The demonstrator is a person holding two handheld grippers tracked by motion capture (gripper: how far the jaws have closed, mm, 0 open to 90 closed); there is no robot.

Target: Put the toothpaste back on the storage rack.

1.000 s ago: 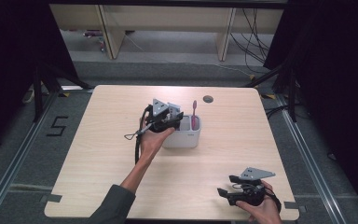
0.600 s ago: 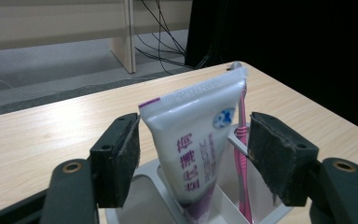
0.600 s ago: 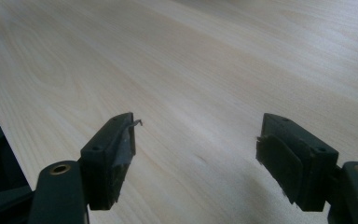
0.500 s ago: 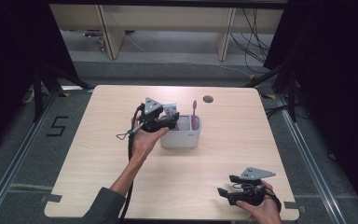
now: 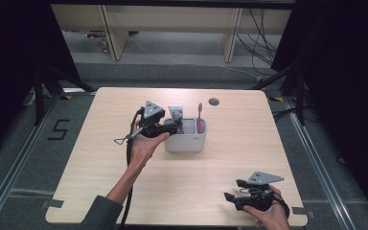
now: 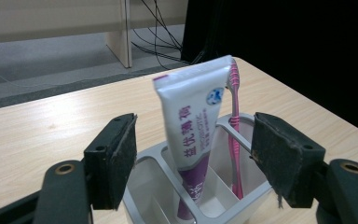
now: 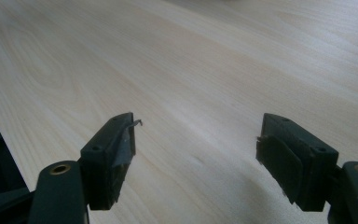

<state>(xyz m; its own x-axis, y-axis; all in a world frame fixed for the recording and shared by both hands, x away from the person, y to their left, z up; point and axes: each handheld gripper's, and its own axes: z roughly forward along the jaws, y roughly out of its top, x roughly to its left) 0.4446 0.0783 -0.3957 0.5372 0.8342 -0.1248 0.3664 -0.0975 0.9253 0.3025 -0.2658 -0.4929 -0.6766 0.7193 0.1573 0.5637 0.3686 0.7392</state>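
Observation:
A white divided holder stands mid-table. In it a white-and-purple toothpaste tube and a pink toothbrush stand upright. My left gripper hovers at the holder's left edge. Its jaws have just been opening and stand open. In the left gripper view the tube rises in the gap between the pads, touching neither, with the toothbrush behind it and the holder's rim below. My right gripper rests open and empty near the table's front right corner, over bare wood in the right gripper view.
The light wooden table has a dark round hole near its far edge. A black cable hangs from the left gripper along the forearm. Wooden shelf legs and floor cables lie beyond the table.
The left gripper has let go of the toothpaste tube and drawn back to the left and slightly up. The tube stays in the holder. The right gripper has not moved.

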